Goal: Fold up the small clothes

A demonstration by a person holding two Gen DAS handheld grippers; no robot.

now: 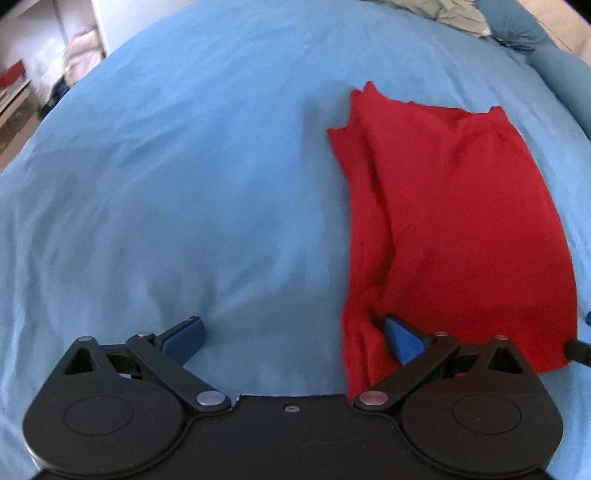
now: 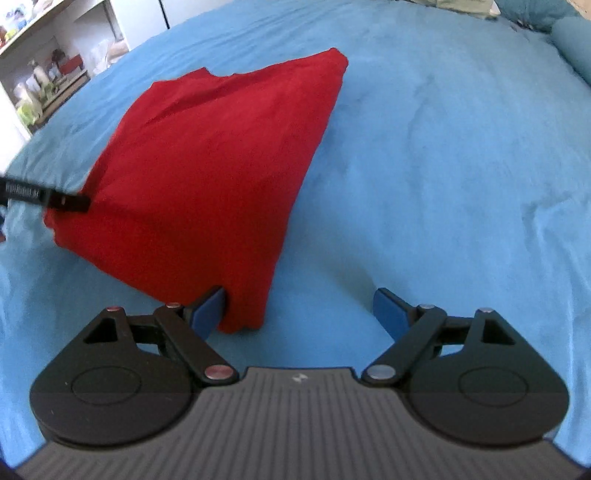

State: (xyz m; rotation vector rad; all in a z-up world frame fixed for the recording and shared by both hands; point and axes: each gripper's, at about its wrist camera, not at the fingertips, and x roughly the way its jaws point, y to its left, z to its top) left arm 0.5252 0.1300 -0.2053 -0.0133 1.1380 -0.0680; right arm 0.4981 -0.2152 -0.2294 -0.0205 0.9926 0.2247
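Both the left gripper [image 1: 295,339] and right gripper [image 2: 299,308] gape wide at the red garment's [image 1: 454,221] near corners; closing now could pinch the blue bedsheet [image 1: 184,184] too.

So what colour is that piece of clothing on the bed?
Plain red garment, no pattern; clearest in the right wrist view.

A wide stretch of bare blue bedsheet [image 1: 166,184] is seen left of the red garment [image 1: 454,221], and a second one lies to its right in the right wrist view. The far edge is blocked by a crumpled grey cloth [image 1: 447,13] and a blue pillow [image 1: 517,29]. Shelves [image 2: 40,74] are placed beyond the left side of the bed.
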